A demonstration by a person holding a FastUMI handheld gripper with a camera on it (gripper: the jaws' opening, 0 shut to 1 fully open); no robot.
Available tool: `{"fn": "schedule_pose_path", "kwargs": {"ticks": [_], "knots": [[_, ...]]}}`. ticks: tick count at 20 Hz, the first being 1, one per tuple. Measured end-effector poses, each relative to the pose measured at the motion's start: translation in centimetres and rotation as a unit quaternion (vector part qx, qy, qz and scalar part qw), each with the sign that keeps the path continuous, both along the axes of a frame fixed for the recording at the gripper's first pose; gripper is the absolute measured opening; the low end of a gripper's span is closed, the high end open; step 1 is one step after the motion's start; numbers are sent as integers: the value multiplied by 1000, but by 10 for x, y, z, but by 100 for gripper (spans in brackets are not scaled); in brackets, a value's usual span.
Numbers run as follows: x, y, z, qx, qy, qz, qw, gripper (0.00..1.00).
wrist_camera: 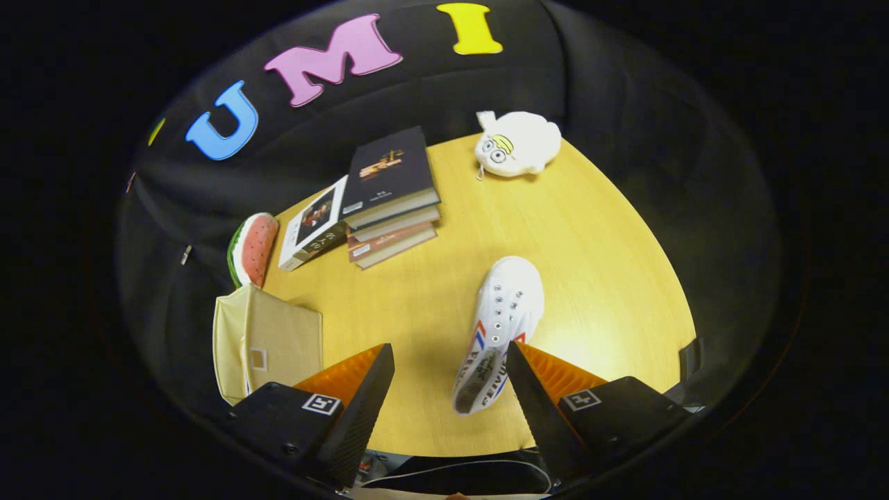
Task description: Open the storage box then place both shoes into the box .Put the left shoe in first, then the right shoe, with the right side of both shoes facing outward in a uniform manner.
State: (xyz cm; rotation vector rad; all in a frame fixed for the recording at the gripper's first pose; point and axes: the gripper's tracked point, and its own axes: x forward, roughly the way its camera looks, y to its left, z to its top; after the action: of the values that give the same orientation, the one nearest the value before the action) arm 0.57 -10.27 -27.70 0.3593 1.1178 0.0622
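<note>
Nearest the lens, the gripper (450,361) is held with its fingers spread wide apart, nothing pinched between them. One white shoe (499,333) with red and blue stripes is laid on the wooden table (597,264), its heel end reaching in between the fingers and lying close against the right one, its toe pointed away beyond them; whether the finger touches it cannot be told. Such an open stance is judged to suit an approach to the shoe rather than a hold. Beside the left finger, at the table's edge, the beige storage box (267,344) is seen, a flap apparently raised; what lies inside is hidden, and a second shoe is not made out. Farther off, a stack of books (389,198), a watermelon-slice toy (251,248) and a white plush toy (517,142) are set well clear of the working area.
</note>
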Motion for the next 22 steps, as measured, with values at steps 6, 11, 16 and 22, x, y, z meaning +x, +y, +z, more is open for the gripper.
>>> {"fn": "schedule_pose_path", "kwargs": {"ticks": [6, 11, 16, 22], "knots": [[-11, -38, -82, 27, 89, -44, 995, 99], [1, -42, -124, 31, 115, -43, 992, 99], [5, -36, -129, 47, 121, -39, 991, 96], [8, -23, -139, 55, 128, -41, 989, 69]]}}
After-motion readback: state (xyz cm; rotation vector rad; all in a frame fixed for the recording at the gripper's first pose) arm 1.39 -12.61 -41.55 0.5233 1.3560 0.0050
